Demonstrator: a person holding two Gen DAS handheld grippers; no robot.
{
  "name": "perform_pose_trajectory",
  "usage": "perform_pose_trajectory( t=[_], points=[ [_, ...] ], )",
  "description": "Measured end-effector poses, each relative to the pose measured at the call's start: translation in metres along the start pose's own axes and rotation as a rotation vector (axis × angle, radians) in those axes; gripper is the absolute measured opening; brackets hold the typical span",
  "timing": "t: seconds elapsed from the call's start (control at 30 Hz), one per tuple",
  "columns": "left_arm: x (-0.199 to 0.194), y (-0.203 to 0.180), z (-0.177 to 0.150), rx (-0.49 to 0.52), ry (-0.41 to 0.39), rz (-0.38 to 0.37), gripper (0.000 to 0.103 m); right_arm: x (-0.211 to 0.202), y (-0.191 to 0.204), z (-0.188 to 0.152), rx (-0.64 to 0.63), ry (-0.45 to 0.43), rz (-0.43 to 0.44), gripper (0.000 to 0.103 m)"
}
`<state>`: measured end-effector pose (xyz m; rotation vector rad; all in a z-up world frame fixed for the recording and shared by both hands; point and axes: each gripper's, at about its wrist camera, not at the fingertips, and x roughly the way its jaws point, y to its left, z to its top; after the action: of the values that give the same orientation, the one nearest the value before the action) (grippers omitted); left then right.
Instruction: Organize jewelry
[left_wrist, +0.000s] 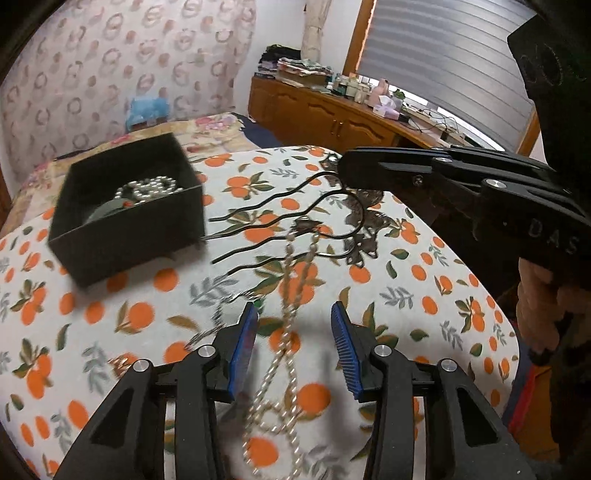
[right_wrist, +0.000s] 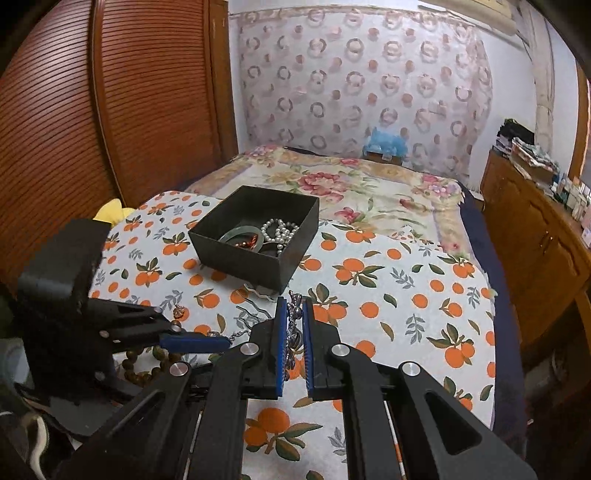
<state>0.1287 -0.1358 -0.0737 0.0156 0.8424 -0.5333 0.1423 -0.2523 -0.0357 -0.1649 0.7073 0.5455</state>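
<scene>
My right gripper (right_wrist: 294, 302) is shut on the dark metal ornament of a black hair comb (left_wrist: 277, 218), whose wavy prongs point toward the black box (left_wrist: 125, 221). In the left wrist view the right gripper (left_wrist: 345, 171) comes in from the right. Pearl tassels (left_wrist: 291, 295) hang from the comb and trail down between the blue pads of my left gripper (left_wrist: 294, 308), which is open and not pressing on them. The box (right_wrist: 258, 236) holds a pearl string (right_wrist: 279, 230) and a green bangle (right_wrist: 240, 238).
An orange-print cloth (left_wrist: 406, 295) covers the work surface. A brown bead bracelet (right_wrist: 147, 365) lies by the left gripper's pad (right_wrist: 195, 342). Behind is a bed with a floral blanket (right_wrist: 351, 184). A wooden cabinet (right_wrist: 535, 240) stands at right and a slatted wooden door (right_wrist: 110, 110) at left.
</scene>
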Motion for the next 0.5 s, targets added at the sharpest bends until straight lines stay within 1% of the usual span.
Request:
perform_pose_trajectory(
  t=[0.1,0.17,0.2,0.27,0.4,0.5],
  points=[
    [0.011,-0.005,0.005,0.004,0.008,0.005,0.031,0.001,-0.005,-0.001,0.016,-0.001,0.004,0.009],
    [0.016,-0.005,0.007,0.007,0.012,0.013,0.018,0.001,-0.006,-0.002,0.023,-0.002,0.006,0.009],
    [0.018,-0.005,0.007,0.005,0.013,0.019,0.016,0.001,-0.008,-0.003,0.029,-0.002,0.008,0.009],
    [0.019,-0.002,0.008,-0.009,0.012,0.013,0.004,0.001,-0.009,-0.003,0.032,-0.003,0.010,0.009],
    [0.013,0.000,0.008,0.002,-0.007,0.030,0.004,0.001,-0.009,-0.004,0.031,-0.001,0.009,0.009],
    [0.002,-0.001,0.008,0.002,-0.032,0.020,0.004,0.003,-0.011,-0.005,0.035,0.005,0.005,0.009]
  ],
)
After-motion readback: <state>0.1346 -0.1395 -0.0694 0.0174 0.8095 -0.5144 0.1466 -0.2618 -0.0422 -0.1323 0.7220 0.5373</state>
